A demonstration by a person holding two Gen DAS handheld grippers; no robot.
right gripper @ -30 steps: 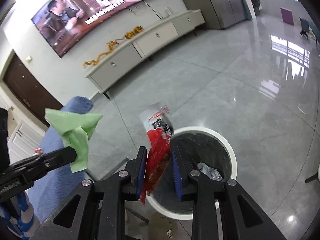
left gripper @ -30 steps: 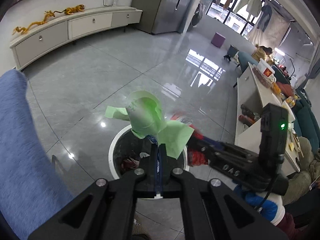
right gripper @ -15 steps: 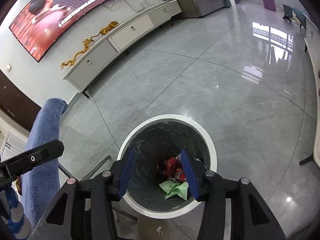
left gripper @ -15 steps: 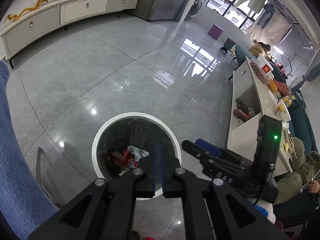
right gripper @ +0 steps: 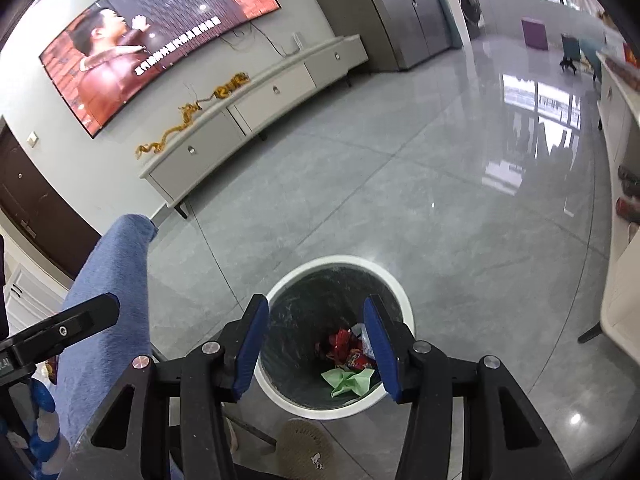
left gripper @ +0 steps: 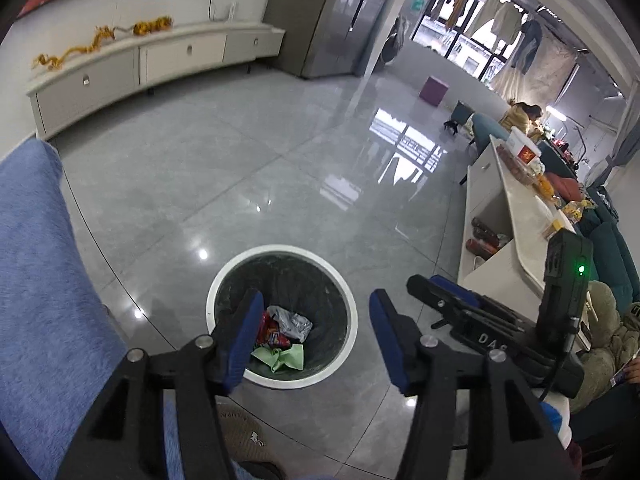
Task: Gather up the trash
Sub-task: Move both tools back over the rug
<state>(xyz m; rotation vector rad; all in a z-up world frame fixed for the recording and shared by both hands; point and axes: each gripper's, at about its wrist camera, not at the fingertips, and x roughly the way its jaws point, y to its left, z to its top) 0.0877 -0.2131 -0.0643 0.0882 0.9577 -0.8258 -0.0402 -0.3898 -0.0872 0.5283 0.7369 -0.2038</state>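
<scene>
A round bin with a white rim [left gripper: 352, 312] and a dark liner stands on the grey tile floor; it also shows in the right wrist view [right gripper: 404, 292]. Inside lie a crumpled green paper [left gripper: 280, 358] [right gripper: 350, 382], a red snack wrapper [left gripper: 270, 332] [right gripper: 344, 346] and a silvery wrapper [left gripper: 292, 320]. My left gripper [left gripper: 314, 320] is open and empty above the bin. My right gripper [right gripper: 316, 326] is open and empty above the bin too; it appears from the side in the left wrist view [left gripper: 424, 284].
A blue upholstered seat [left gripper: 44, 280] [right gripper: 108, 292] is at the left. A white counter with food items [left gripper: 516, 208] runs along the right. A TV cabinet [right gripper: 256, 108] lines the far wall. A slipper [right gripper: 304, 448] lies near the bin.
One second ago the left gripper held the green paper and the right held the red wrapper. Both pieces now lie in the bin. The left jaws opened wide since half a second ago.
</scene>
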